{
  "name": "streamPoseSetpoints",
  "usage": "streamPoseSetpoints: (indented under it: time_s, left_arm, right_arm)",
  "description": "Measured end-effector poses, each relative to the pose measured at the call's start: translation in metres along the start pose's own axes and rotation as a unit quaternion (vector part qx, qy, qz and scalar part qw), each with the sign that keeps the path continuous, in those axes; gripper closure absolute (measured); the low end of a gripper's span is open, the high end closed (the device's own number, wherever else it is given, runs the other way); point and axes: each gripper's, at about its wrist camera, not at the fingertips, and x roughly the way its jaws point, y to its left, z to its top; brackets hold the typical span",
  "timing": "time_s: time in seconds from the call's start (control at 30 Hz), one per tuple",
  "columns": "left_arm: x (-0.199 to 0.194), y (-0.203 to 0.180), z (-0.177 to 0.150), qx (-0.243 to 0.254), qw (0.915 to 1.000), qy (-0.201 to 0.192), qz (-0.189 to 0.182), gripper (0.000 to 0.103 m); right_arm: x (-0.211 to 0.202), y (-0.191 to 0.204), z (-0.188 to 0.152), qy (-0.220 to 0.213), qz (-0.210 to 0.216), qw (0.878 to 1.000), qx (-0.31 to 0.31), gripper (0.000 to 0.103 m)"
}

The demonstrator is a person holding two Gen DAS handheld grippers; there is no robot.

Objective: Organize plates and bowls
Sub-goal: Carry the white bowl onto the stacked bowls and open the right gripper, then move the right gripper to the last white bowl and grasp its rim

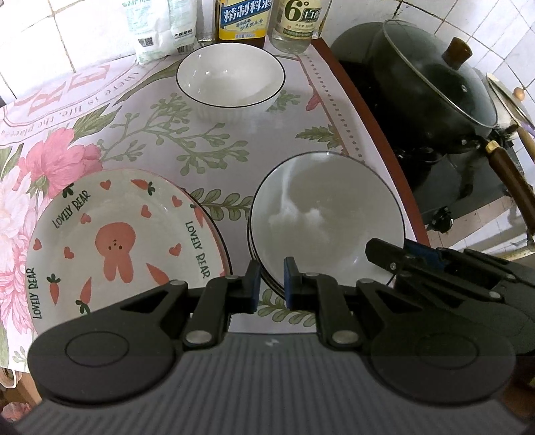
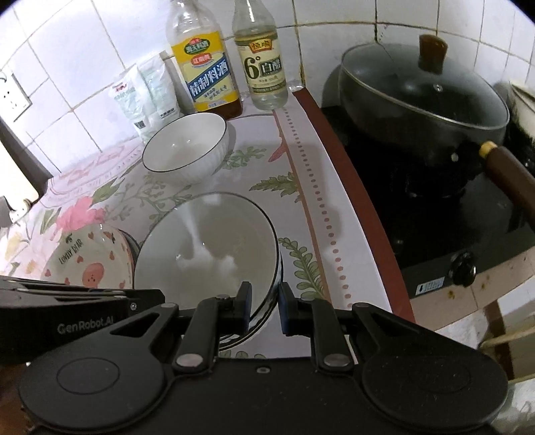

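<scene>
A stack of white plates with dark rims sits on the floral tablecloth; it also shows in the right wrist view. A "Lovely Bear" plate lies to its left, atop another plate; it shows too in the right wrist view. A white ribbed bowl stands at the back, also in the right wrist view. My left gripper is slightly open over the stack's near-left rim. My right gripper is slightly open around the stack's near-right rim.
Two bottles and white packets stand along the tiled wall. A black lidded wok sits on the stove to the right, its handle pointing toward me. The counter's red edge borders the stove.
</scene>
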Motion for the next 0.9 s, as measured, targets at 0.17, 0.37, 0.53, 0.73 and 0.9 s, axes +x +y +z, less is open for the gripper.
streamPoseSetpoints:
  time_s: [0.17, 0.37, 0.53, 0.73, 0.9]
  left_arm:
    - [0.000, 0.005, -0.001, -0.010, 0.9999, -0.002, -0.011, 0.090]
    - [-0.008, 0.010, 0.000, -0.017, 0.9995, -0.006, -0.027, 0.087]
    - [-0.024, 0.021, 0.002, -0.019, 0.9985, -0.019, -0.047, 0.085]
    - [-0.050, 0.043, 0.010, -0.034, 0.9958, -0.050, -0.069, 0.082]
    - [-0.071, 0.064, 0.022, -0.046, 0.9926, -0.080, -0.079, 0.075]
  right_arm:
    - [0.000, 0.001, -0.001, -0.003, 0.002, 1.000, -0.012, 0.080]
    - [-0.003, 0.000, 0.000, -0.006, 0.009, 1.000, -0.007, 0.072]
    - [-0.014, 0.004, 0.003, -0.024, 0.016, 1.000, -0.011, 0.063]
    - [-0.038, 0.020, 0.013, -0.041, 0.026, 0.998, -0.038, 0.051]
    - [-0.056, 0.035, 0.024, -0.052, 0.051, 0.996, -0.053, 0.048]
